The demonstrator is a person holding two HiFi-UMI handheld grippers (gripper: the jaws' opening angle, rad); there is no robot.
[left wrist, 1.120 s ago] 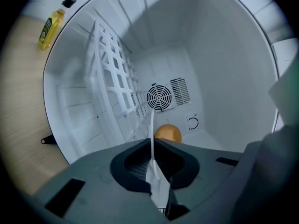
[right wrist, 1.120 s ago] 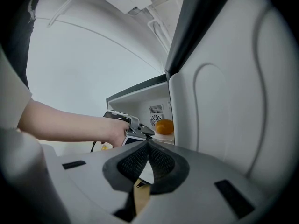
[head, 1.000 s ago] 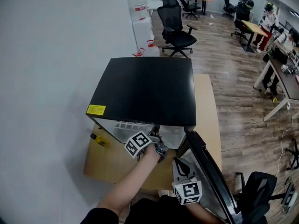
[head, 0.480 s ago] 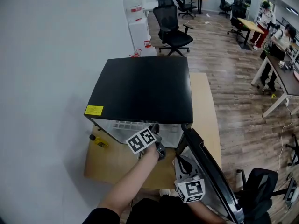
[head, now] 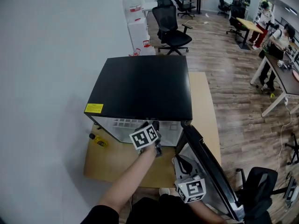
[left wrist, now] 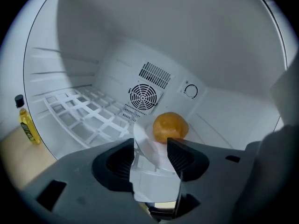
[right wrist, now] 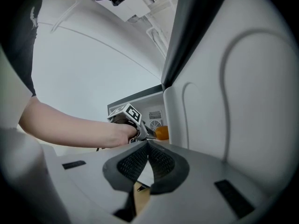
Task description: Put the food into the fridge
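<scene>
Yellow label (head: 94, 108) on the fridge (head: 145, 83) top and the print on the bottle (left wrist: 26, 122) are too small to read. Left tool (left wrist: 151, 146) is inside the fridge with its jaws just opened and spread. The orange food (left wrist: 170, 126) sits on the fridge floor just past the tips, on a white piece (left wrist: 156, 181) that reaches back between the jaws. Right tool (right wrist: 148, 147) is pressed together and empty, beside the open door (right wrist: 224, 78).

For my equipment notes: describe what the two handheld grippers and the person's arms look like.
Both grippers are grey plastic: the left gripper and right gripper each have two broad fingers with dark ribbed pads. Each carries a white cube printed with black square markers. The left arm is bare below a black sleeve.
</scene>
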